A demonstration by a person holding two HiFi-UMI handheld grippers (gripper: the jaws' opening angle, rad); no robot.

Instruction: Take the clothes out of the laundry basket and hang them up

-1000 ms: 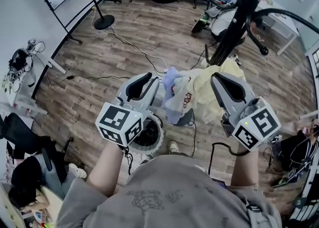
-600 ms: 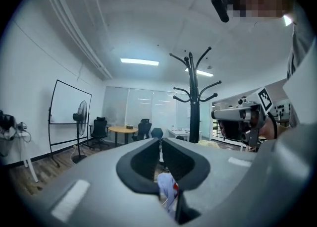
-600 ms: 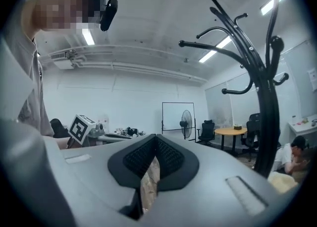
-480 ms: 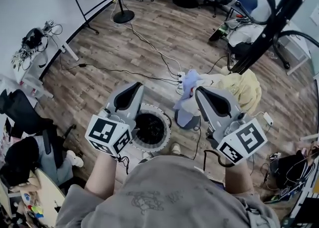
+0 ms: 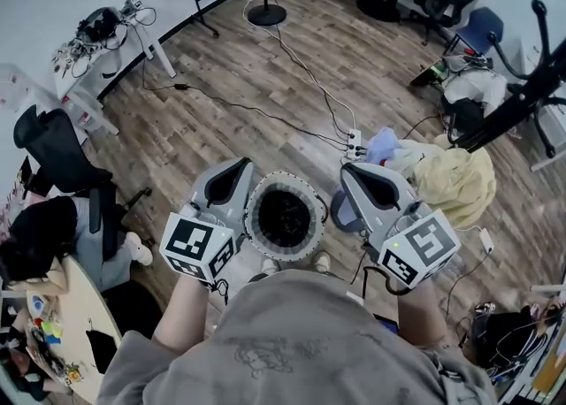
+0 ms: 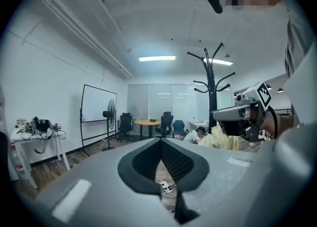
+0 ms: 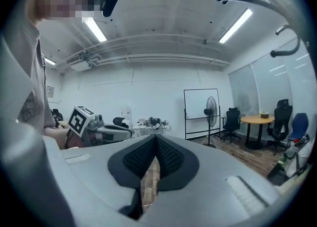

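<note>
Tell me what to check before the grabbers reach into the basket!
1. Left gripper empty: ok, jaws together, nothing between them.
2. Right gripper empty: ok, same.
3. Jaws open for grabbing: not ok, both are shut.
4. Laundry basket close: ok, it sits below, between the two grippers.
5. Clothes left inside: cannot tell, the inside is dark.
6. Yellow garment hung: ok, it hangs at the coat rack.
</note>
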